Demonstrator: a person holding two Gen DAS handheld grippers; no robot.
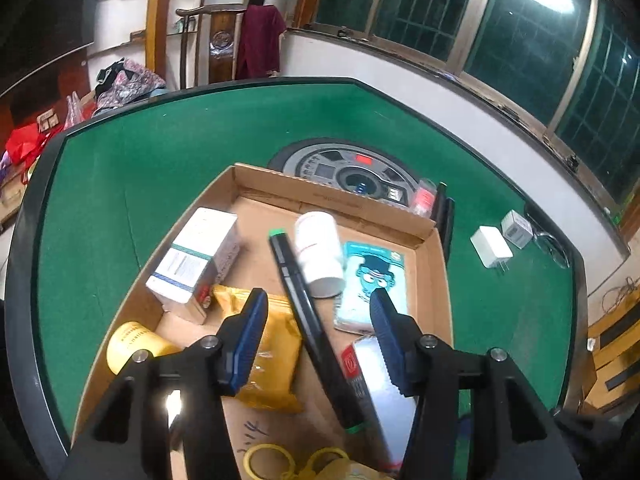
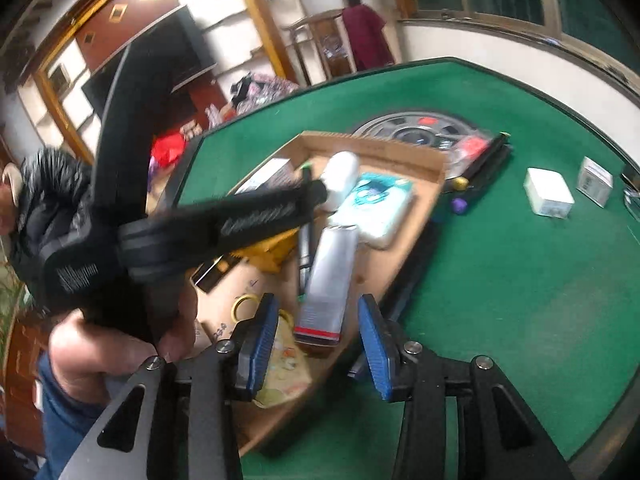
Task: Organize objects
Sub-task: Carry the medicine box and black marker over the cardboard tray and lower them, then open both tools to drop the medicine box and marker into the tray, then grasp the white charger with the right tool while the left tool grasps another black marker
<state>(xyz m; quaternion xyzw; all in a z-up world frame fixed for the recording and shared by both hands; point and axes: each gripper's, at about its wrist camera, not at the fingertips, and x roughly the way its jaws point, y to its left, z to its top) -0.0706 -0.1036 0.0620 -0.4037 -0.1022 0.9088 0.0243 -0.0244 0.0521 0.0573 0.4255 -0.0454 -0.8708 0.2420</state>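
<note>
Left gripper (image 1: 320,316) is hanging over the cardboard box (image 1: 434,276), jaws standing apart, pads pressing on nothing. A black marker (image 1: 308,320) with green ends is lying diagonally between and below the pads, blurred. Behind it, centre frame, a white bottle (image 1: 320,252) is lying on its side, with a teal card (image 1: 372,284) to its right. A yellow packet (image 1: 276,356) is sitting under the left pad; a white medicine carton (image 1: 196,256) is lying at centre left.

Right gripper (image 2: 318,332) is hovering at lower centre, jaws apart, gripping nothing. A silver tube (image 2: 328,280) is lying in the box just beyond the pads. A white charger (image 2: 548,194) and small white cube (image 2: 594,180) are sitting on the green table (image 2: 500,300) at upper right, well apart from the box.
</note>
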